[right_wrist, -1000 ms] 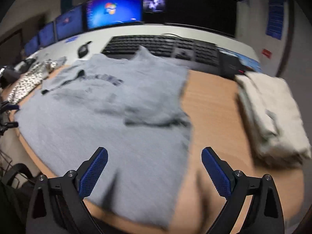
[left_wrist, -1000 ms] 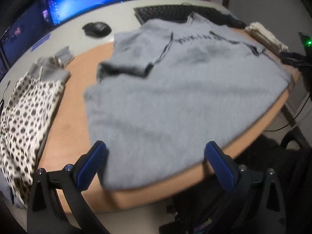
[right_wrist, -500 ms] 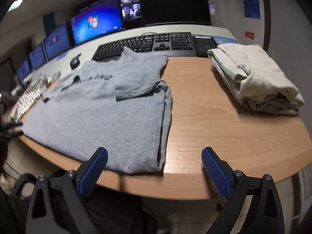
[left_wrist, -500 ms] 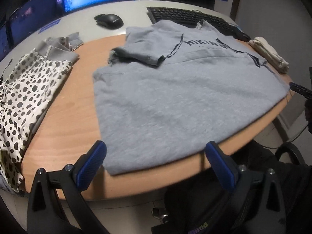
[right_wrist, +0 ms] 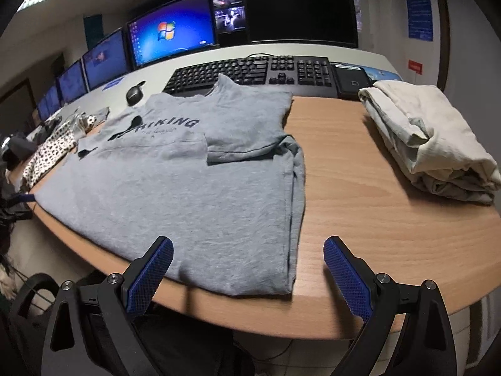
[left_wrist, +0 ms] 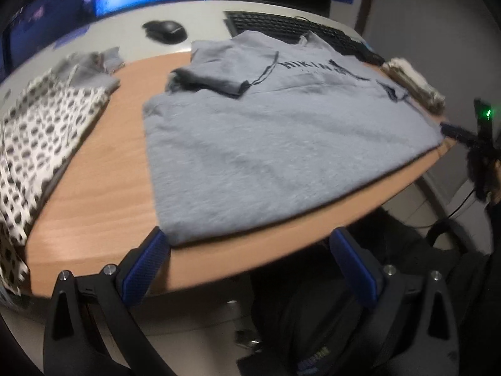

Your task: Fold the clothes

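Observation:
A grey T-shirt (left_wrist: 281, 144) with dark "HIKING" print lies flat on the wooden table (left_wrist: 103, 188), both sleeves folded inward. It also shows in the right wrist view (right_wrist: 188, 188). My left gripper (left_wrist: 250, 266) is open and empty, just off the table's front edge at the shirt's bottom left corner. My right gripper (right_wrist: 247, 269) is open and empty, at the front edge by the shirt's bottom right corner. Neither gripper touches the cloth.
A spotted garment (left_wrist: 37, 138) lies at the table's left end. A folded beige cloth (right_wrist: 432, 138) lies at the right. A black keyboard (right_wrist: 250, 72), a mouse (left_wrist: 166, 29) and lit monitors (right_wrist: 172, 40) stand behind the shirt. A dark chair (left_wrist: 344, 313) is below the edge.
Both grippers have drawn back from above the shirt to the table's front edge and stayed open. The shirt has not moved.

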`<state>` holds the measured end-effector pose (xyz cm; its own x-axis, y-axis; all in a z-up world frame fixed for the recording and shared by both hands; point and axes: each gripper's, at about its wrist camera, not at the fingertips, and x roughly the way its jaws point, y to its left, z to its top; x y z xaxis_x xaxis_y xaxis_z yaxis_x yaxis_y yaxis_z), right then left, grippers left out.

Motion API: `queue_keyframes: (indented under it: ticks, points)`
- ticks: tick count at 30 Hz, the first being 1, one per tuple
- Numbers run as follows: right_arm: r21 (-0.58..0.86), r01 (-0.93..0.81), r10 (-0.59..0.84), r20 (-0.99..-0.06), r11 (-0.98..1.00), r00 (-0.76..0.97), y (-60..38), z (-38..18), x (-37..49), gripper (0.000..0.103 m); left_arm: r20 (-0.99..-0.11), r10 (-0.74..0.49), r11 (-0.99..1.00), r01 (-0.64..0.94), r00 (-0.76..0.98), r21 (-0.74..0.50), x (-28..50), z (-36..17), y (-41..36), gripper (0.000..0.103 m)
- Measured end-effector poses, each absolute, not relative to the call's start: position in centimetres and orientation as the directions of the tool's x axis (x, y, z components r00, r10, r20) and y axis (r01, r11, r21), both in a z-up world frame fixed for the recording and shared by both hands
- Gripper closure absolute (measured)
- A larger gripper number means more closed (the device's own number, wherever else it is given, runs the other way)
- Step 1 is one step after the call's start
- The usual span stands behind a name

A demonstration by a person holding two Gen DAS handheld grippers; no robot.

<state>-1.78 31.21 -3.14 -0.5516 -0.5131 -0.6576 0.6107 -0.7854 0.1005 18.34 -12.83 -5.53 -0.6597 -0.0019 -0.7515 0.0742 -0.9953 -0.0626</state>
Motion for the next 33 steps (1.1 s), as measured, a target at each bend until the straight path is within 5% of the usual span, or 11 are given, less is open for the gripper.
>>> queue_keyframes:
  ticks: [12,16,17,18,21,27,33]
  points:
    - [0.147,0.616,-0.525,-0.693,-0.773,-0.494,29.6,-4.0,-2.0,0.01,-0.701,0.008,-0.988,0.102,-0.713,-0.115,18.3,-5.5,-14.3,0.002]
    - [0.091,0.604,-0.481,-0.702,-0.792,-0.525,29.1,-3.8,-1.8,0.042,-0.669,0.029,-0.978,0.116,-0.743,-0.171,18.2,-5.1,-15.1,0.031]
    - [0.089,0.6,-0.477,-0.704,-0.795,-0.527,29.1,-3.7,-1.9,0.056,-0.664,0.034,-0.977,0.114,-0.747,-0.179,18.1,-5.1,-15.2,0.04]
    - [0.098,0.597,-0.479,-0.705,-0.797,-0.523,29.2,-3.7,-1.9,0.074,-0.664,0.031,-0.978,0.114,-0.747,-0.173,18.0,-5.1,-15.1,0.062]
    - [0.089,0.594,-0.469,-0.71,-0.8,-0.526,29.3,-3.7,-2.1,0.088,-0.67,0.006,-0.979,0.132,-0.742,-0.155,17.9,-5.2,-15.2,0.088]
    - [0.096,0.628,-0.491,-0.717,-0.772,-0.494,30.3,-3.1,-0.4,0.09,-0.707,0.014,-0.973,0.154,-0.708,-0.174,19.1,-4.7,-15.2,0.092]
    - [0.243,0.649,-0.616,-0.654,-0.721,-0.439,34.3,0.5,1.3,0.091,-0.638,0.172,-0.92,0.109,-0.75,-0.377,21.6,-1.7,-16.1,0.092]
